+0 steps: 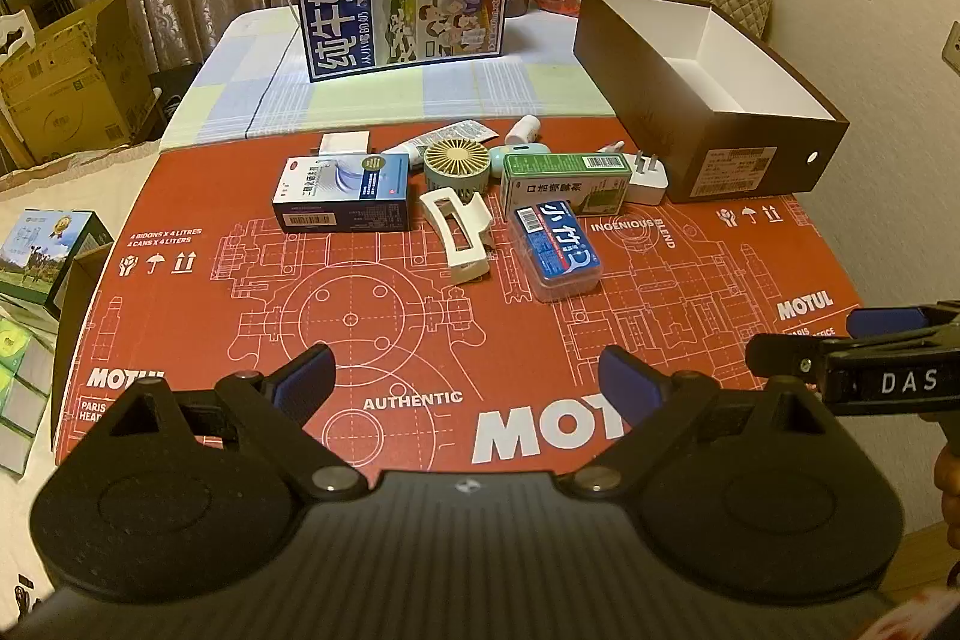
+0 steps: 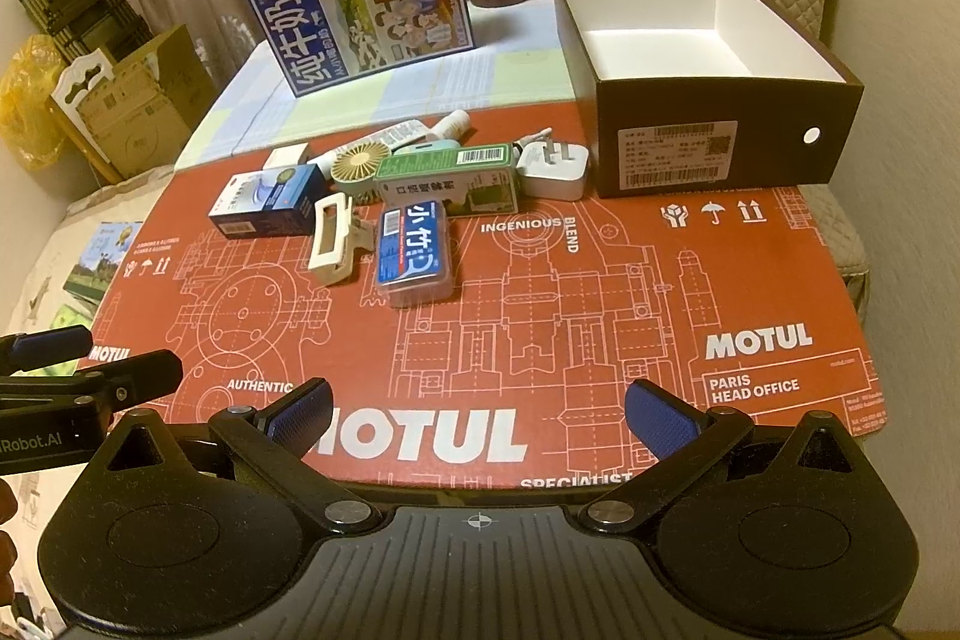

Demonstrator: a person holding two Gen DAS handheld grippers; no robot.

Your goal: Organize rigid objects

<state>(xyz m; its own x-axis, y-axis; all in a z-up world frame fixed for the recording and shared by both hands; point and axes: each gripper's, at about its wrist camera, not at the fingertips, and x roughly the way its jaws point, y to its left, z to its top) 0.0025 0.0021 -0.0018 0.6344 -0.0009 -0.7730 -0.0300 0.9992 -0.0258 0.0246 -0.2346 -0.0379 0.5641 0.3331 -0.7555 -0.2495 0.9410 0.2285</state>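
With both tools gaping wide and holding nothing, bring your right tool (image 2: 477, 415) squarely down over the clear floss case (image 2: 414, 253) nearest you on the red counter (image 2: 600, 316), then carry it into the open box (image 2: 708, 58) behind.

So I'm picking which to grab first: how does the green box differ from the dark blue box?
The green box sits mid-cluster, hemmed by the fan and the white charger; the dark blue box lies at the cluster's left edge, its left side free. The green looks slimmer, the blue bulkier. Both are lying-down cardboard cartons.
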